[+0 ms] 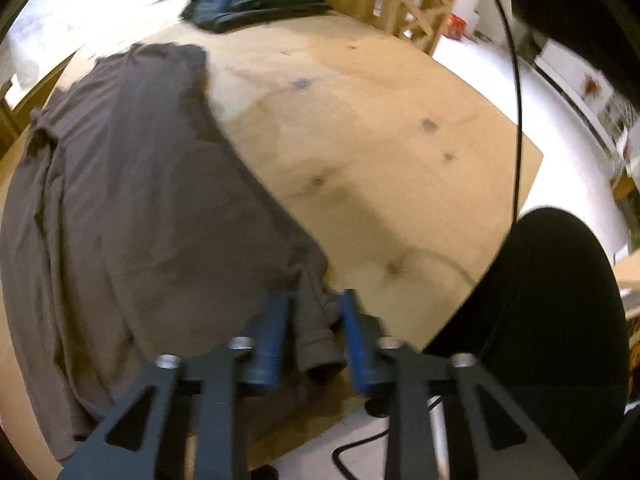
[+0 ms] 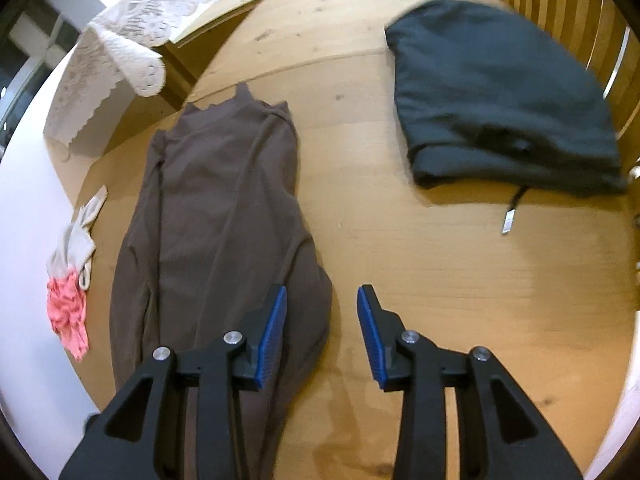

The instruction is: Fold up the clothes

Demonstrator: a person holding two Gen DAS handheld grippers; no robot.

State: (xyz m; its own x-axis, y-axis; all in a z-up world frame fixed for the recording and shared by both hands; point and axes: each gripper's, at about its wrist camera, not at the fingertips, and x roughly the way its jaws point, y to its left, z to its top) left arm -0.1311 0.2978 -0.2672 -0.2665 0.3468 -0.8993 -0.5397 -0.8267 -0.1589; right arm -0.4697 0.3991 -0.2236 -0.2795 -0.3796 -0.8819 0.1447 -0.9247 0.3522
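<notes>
In your left wrist view, motion blur is softening everything, and your left gripper (image 1: 318, 300) is standing narrow around a rolled cuff of the brown garment (image 1: 132, 208); the cuff is lying between the blue pads (image 1: 272, 336), but you cannot tell whether they are pressing on it. The garment is spreading over the left of the wooden table (image 1: 360, 120), its lower edge running out of frame. A black cable (image 1: 516, 112) is crossing the right side, a dark rounded shape (image 1: 560, 320) is blocking the lower right corner, and a dark blue pile of clothes (image 1: 256, 4) is sitting at the far edge. In your right wrist view, your right gripper (image 2: 322, 300) is standing fairly wide with nothing between its fingers; the left finger is hovering over the garment's edge, hiding part of it. A dark hooded garment (image 2: 500, 108) is lying well apart to the right, and a white lace cloth (image 2: 120, 56), a pale sock (image 2: 80, 236) and a pink cloth (image 2: 68, 312) are sitting at the left.
</notes>
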